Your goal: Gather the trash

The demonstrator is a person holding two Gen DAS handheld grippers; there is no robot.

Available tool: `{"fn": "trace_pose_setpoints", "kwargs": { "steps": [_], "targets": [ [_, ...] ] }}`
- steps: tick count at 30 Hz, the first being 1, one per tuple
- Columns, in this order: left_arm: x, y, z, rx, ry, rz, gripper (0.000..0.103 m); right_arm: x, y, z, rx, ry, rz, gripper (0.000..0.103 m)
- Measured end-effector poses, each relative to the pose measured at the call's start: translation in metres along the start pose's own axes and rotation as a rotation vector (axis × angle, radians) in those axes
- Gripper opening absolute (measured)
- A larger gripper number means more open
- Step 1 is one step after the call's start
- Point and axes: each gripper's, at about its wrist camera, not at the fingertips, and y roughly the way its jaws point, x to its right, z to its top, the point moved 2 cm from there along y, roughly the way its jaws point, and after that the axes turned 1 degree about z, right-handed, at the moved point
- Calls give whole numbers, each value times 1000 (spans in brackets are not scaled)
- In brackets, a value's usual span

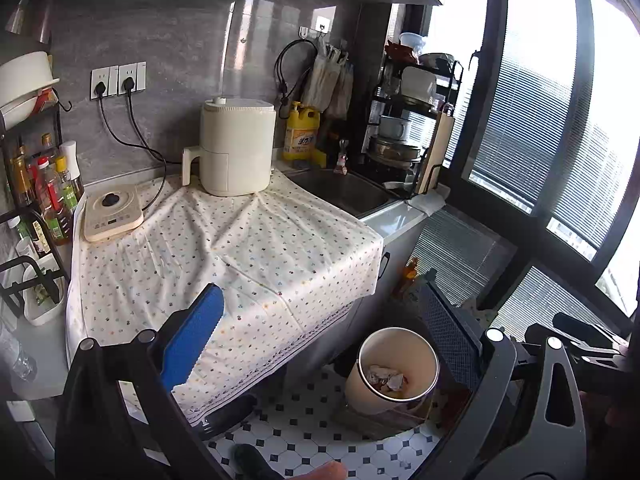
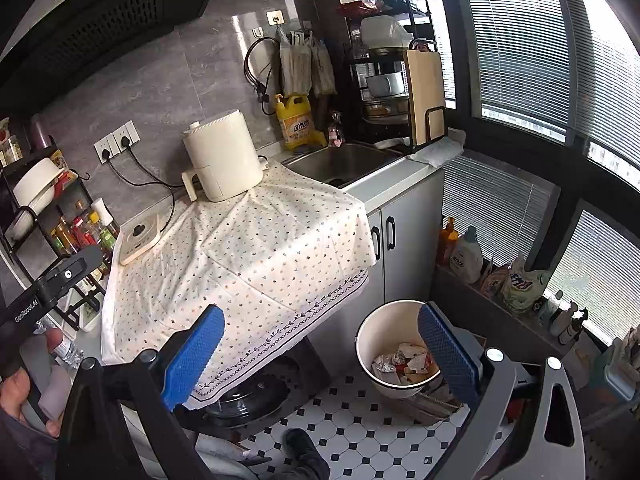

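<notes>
Condiment bottles (image 2: 86, 232), glass and plastic with coloured labels, stand crowded on a black wire rack (image 1: 24, 216) at the far left of the worktop (image 2: 400, 176). Beside them lies a flat, cream induction hob (image 1: 112, 212), square with rounded corners, a dark knob at its centre, its black cord running to the wall sockets (image 1: 118, 80). Cotton cloth (image 1: 224, 248), cream with small coloured dots and a stitched vine border, covers the worktop and hangs over the front edge in soft creases. Air fryer (image 1: 236, 148), matt cream plastic, cylindrical with a side handle, stands on the cloth's rear edge. Yellow detergent jug (image 2: 294, 122) stands against the grey tiled wall, next to a stainless steel sink (image 2: 340, 164). Black dish rack (image 2: 396, 80) holds bowls and an upright wooden cutting board (image 2: 426, 96).

Left gripper (image 1: 328, 340): blue ribbed pads spread wide apart, nothing between them. Right gripper (image 2: 320, 356): likewise spread wide and empty, blue textured pads either side of the view.

Trash bin (image 2: 384, 324), a round cream bucket with a smooth rim, sits on the black-and-white tiled floor (image 2: 360, 432) below the worktop's right end; crumpled wrappers and paper scraps (image 2: 400, 362) lie at its bottom. Detergent bottles (image 2: 466, 256) line the low sill under the slatted blinds (image 2: 516, 40).
</notes>
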Motion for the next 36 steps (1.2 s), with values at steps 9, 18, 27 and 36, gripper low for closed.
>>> {"fn": "trace_pose_setpoints", "kwargs": {
  "steps": [9,18,27,36],
  "targets": [
    [6,-4,1,5,10,3,97,1,-1,2,7,1,11,95],
    [8,-10,-2,10,-3,22,97,-1,-2,0,5,-13,24,95],
    [7,-7,-5,12,-19,32,97,1,-3,-4,-2,-19,21,95],
    [20,3,-10,-1,9,36,97,11,-2,-9,-9,-3,3,95]
  ]
}}
